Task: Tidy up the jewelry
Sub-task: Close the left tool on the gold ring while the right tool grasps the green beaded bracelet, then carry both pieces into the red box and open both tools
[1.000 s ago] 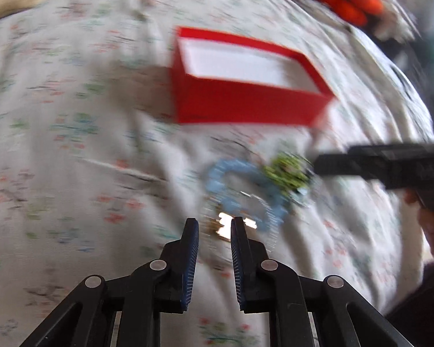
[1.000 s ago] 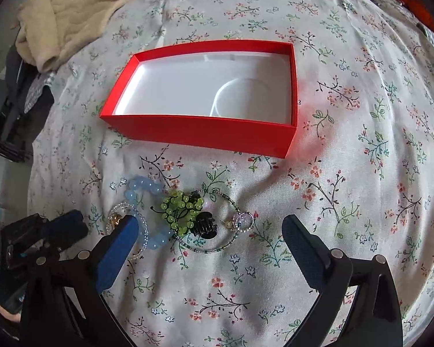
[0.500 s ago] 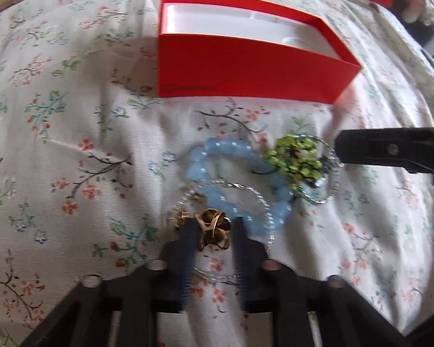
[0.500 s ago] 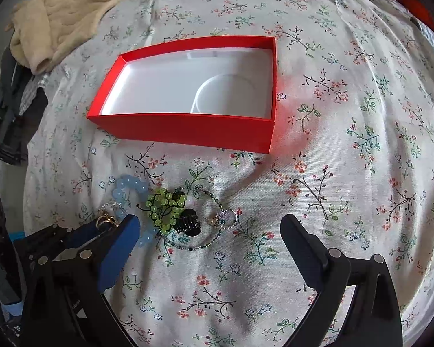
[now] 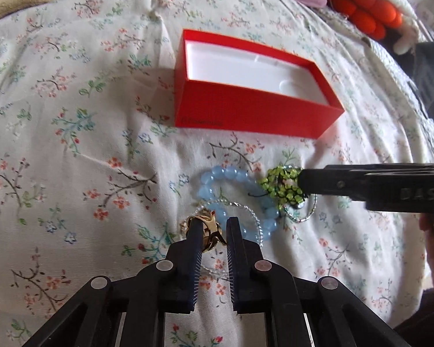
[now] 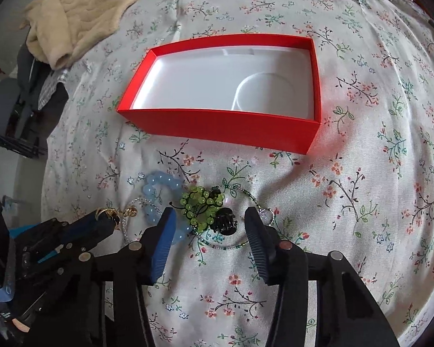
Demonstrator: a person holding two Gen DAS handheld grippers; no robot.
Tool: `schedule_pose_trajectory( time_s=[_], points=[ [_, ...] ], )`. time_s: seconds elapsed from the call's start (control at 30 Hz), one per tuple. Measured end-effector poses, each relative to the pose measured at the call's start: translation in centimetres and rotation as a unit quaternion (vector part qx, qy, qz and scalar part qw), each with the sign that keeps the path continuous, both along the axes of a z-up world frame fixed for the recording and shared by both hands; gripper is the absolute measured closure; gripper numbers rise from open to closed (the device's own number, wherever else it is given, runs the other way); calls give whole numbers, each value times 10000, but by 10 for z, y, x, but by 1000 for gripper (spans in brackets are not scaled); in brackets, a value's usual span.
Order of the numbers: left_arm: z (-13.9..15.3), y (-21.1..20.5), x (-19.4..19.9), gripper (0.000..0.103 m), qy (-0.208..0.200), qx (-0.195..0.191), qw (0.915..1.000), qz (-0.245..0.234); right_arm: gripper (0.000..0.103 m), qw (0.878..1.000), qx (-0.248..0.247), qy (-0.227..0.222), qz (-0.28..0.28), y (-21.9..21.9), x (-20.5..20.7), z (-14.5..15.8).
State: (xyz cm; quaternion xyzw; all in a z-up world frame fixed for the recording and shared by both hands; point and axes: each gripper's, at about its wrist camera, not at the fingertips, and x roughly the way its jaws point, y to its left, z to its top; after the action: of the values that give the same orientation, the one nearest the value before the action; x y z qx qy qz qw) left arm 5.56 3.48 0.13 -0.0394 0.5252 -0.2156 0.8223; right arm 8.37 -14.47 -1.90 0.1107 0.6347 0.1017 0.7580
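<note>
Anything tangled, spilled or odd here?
Yes: the jewelry lies in one overlapping heap in front of the empty red box. The blue bead bracelet, green bead cluster and thin beaded chain cross one another.

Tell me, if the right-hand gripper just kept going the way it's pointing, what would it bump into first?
Most likely the black hair clip and green bead cluster lying between the right gripper's closing jaws, then the flowered bedcover beneath. Depth is hard to judge.

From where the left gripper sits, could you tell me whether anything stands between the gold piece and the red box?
Nothing visible does. The left gripper is closing around the gold piece; only bare floral bedspread lies up to the red box, which is open-topped. The blue bead bracelet lies off to the right.
</note>
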Motion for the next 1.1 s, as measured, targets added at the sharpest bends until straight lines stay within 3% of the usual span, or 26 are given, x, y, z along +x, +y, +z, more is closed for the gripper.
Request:
schedule_pose_trajectory(
  time_s=[0.43, 0.77, 1.1],
  points=[
    [-12, 3, 5, 92, 116, 114, 9999, 51, 86, 9996, -282, 17, 53, 10, 15, -22],
    [-1, 8, 9, 92, -22, 77, 9999, 132, 86, 9984, -237, -501, 136, 11, 4, 13],
    [32, 1, 23, 92, -328, -114, 9993, 142, 86, 9934, 24, -1145, -57, -1, 3, 65]
  ],
)
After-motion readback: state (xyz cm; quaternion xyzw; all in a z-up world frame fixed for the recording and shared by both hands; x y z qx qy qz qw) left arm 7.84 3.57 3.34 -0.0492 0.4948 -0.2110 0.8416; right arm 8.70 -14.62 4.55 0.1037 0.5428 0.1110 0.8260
